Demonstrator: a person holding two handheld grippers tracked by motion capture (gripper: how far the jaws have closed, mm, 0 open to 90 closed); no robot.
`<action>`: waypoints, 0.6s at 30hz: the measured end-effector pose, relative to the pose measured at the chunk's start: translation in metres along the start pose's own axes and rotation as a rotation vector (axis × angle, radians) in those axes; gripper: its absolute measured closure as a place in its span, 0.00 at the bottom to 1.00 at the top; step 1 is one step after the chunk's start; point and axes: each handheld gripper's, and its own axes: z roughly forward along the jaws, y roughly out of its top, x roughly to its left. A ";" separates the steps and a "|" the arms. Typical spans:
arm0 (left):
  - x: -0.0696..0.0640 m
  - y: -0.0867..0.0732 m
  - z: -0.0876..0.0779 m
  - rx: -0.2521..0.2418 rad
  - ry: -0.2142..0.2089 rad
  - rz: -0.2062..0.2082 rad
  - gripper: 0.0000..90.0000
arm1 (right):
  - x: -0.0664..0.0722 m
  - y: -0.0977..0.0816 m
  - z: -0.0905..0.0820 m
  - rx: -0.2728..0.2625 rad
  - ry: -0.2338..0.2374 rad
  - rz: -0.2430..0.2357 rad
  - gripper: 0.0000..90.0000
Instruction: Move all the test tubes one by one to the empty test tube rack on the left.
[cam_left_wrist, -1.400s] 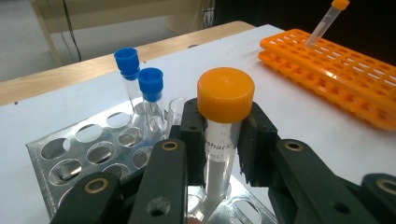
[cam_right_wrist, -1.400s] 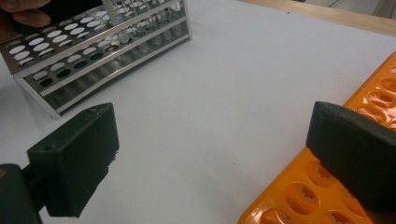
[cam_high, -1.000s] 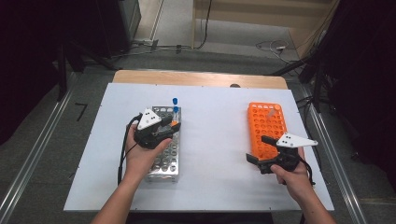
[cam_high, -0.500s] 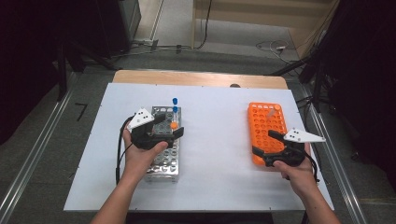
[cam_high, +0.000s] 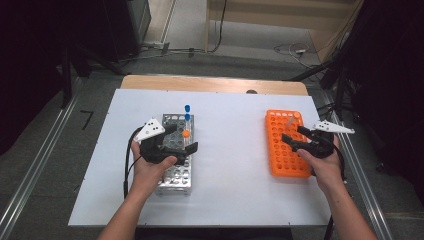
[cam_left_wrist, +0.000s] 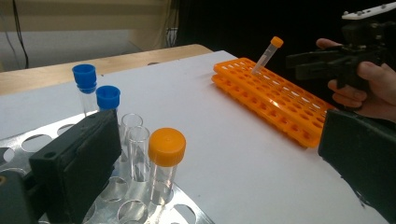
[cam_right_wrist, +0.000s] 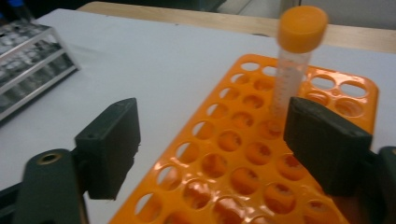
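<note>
Left gripper (cam_high: 179, 139) released, jaws just opened around orange-capped clear tube (cam_left_wrist: 164, 161) in metal rack (cam_high: 175, 177). Right gripper (cam_right_wrist: 212, 149) unclenched, jaws just narrowing, empty; next, probably close on the orange-capped tube (cam_right_wrist: 294, 60) in orange plastic rack (cam_right_wrist: 233, 186).

Your forearms are bare — no sleeves — and each hand carries a black gripper (cam_high: 178, 137) with a pale three-cornered plate and a black cable.

High cam overhead, fwd-down; two tongs cams close, sharing orange rack (cam_left_wrist: 273, 100).
</note>
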 end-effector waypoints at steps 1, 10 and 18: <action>0.000 0.000 0.000 0.003 0.001 0.001 0.00 | -0.004 0.001 0.003 0.008 -0.003 0.005 0.26; -0.004 0.000 0.003 0.012 -0.007 0.003 0.00 | -0.034 0.009 0.023 0.066 0.001 0.043 0.46; -0.005 0.000 0.004 0.011 0.001 0.001 0.00 | -0.038 0.015 0.041 0.113 -0.045 -0.027 0.67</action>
